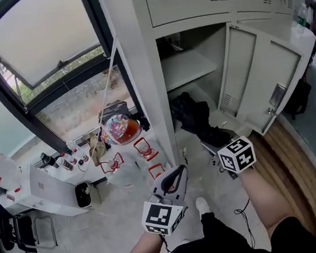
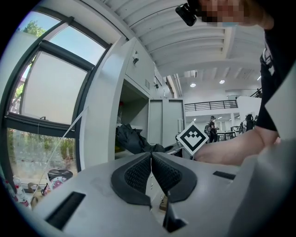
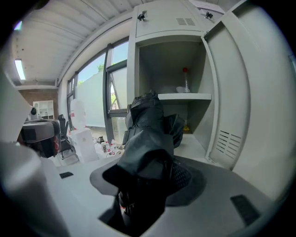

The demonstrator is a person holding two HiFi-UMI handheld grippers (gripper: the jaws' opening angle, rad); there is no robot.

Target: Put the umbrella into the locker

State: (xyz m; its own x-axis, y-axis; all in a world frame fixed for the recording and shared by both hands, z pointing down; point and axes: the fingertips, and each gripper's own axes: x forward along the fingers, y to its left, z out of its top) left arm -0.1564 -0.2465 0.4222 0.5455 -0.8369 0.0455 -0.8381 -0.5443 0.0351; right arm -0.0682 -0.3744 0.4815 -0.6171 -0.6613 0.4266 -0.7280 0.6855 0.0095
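A black folded umbrella point(image 1: 195, 119) point(image 3: 147, 139) is clamped in my right gripper point(image 1: 217, 143) point(image 3: 147, 183), which is shut on its near end. The umbrella's far end reaches the mouth of the lower compartment of the grey locker point(image 1: 139, 52) point(image 3: 171, 21), below the shelf point(image 1: 188, 68) point(image 3: 185, 96). The locker door point(image 1: 263, 81) point(image 3: 233, 92) stands swung open to the right. My left gripper point(image 1: 177, 176) point(image 2: 151, 172) hangs lower, in front of the locker's left post, shut with nothing between its pads. From the left gripper view the umbrella point(image 2: 132, 139) shows beside the post.
Left of the locker a window sill holds small bottles point(image 1: 66, 161), a colourful bag point(image 1: 119, 130) and red-framed items point(image 1: 144, 148). A white box point(image 1: 47, 191) stands at lower left. On the shelf sit a red-topped item point(image 3: 185, 71) and a white object. A wooden strip point(image 1: 298, 176) runs at right.
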